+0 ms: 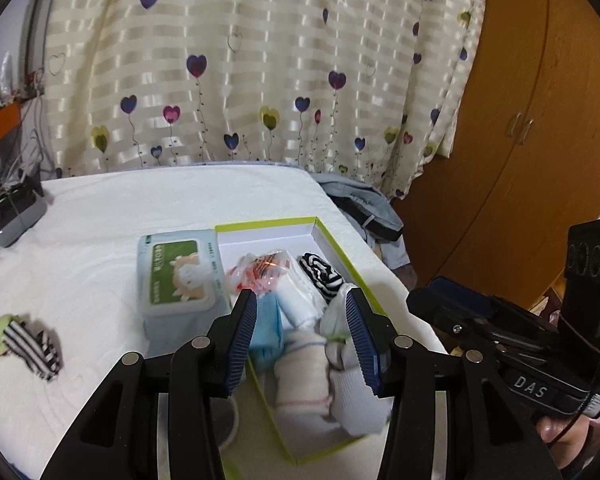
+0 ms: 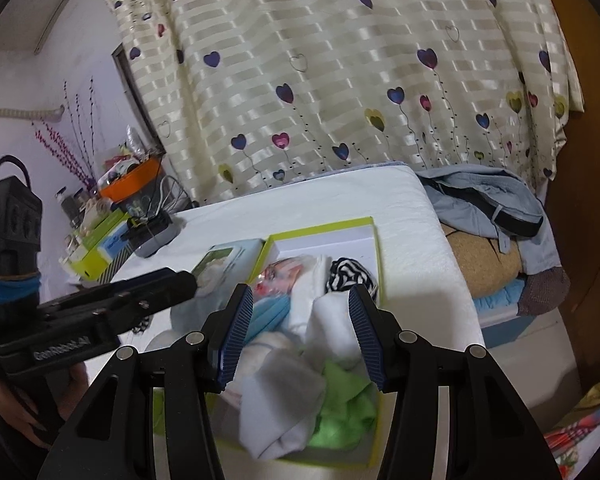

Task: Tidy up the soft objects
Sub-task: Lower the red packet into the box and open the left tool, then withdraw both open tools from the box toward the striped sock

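Observation:
A green-rimmed white box on the white bed holds rolled white socks, a black-and-white striped sock, a green sock, a blue pack and a red-printed plastic packet. Another striped sock lies loose on the bed at the left. My left gripper hovers open above the box with nothing between its pads. Beside it, my right gripper is also open over the socks, its pads touching nothing.
A pack of wet wipes lies against the box's left side. A grey device sits at the bed's far left corner. Clothes are heaped right of the bed, before a wooden wardrobe. Clutter with an orange bowl stands far left.

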Action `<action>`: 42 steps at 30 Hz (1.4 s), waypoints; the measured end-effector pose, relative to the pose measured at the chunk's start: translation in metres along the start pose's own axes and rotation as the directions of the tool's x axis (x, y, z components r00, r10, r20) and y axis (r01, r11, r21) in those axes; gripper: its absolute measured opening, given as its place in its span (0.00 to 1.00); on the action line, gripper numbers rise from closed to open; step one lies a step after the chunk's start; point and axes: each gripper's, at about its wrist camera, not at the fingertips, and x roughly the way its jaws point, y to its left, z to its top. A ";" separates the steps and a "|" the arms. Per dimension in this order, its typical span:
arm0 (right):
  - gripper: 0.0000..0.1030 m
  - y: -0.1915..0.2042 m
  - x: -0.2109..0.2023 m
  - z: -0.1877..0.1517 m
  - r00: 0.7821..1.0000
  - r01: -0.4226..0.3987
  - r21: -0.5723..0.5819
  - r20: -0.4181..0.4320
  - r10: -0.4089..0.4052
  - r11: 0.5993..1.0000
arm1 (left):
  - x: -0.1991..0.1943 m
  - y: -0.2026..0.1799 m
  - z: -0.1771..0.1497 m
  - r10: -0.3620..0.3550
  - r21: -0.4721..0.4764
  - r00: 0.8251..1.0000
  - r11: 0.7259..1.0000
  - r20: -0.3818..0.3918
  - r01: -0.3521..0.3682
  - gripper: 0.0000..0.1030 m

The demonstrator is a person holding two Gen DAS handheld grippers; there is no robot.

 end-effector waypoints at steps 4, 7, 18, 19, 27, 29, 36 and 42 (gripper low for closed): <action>0.50 0.011 -0.011 -0.008 1.000 -0.007 -0.008 -0.004 0.007 1.000 | -0.021 0.002 -0.012 0.000 -0.006 1.000 1.000 0.016 0.000 0.44; 0.50 0.021 -0.019 -0.014 1.000 -0.009 -0.025 -0.009 0.008 1.000 | -0.035 0.003 -0.023 -0.002 -0.011 1.000 1.000 0.031 0.002 0.44; 0.50 0.069 -0.039 -0.032 0.999 -0.031 -0.117 -0.024 0.029 0.993 | -0.072 0.016 -0.059 0.031 -0.065 0.998 0.998 0.053 -0.027 0.44; 0.50 0.072 -0.039 -0.033 0.999 -0.034 -0.124 -0.026 0.031 0.992 | -0.075 0.019 -0.062 0.036 -0.070 0.998 0.997 0.053 -0.032 0.44; 0.50 0.091 -0.038 -0.042 0.998 -0.054 -0.152 -0.047 0.047 0.987 | -0.090 0.038 -0.076 0.071 -0.113 0.996 0.992 0.060 -0.064 0.44; 0.50 0.096 -0.038 -0.043 0.997 -0.060 -0.160 -0.051 0.053 0.985 | -0.092 0.042 -0.079 0.083 -0.119 0.995 0.990 0.062 -0.075 0.44; 0.50 0.113 -0.032 -0.050 0.994 -0.087 -0.195 -0.079 0.073 0.977 | -0.099 0.057 -0.087 0.096 -0.158 0.993 0.984 0.064 -0.085 0.44; 0.50 0.124 -0.026 -0.054 0.992 -0.103 -0.210 -0.098 0.084 0.972 | -0.103 0.068 -0.093 0.104 -0.184 0.993 0.979 0.064 -0.091 0.44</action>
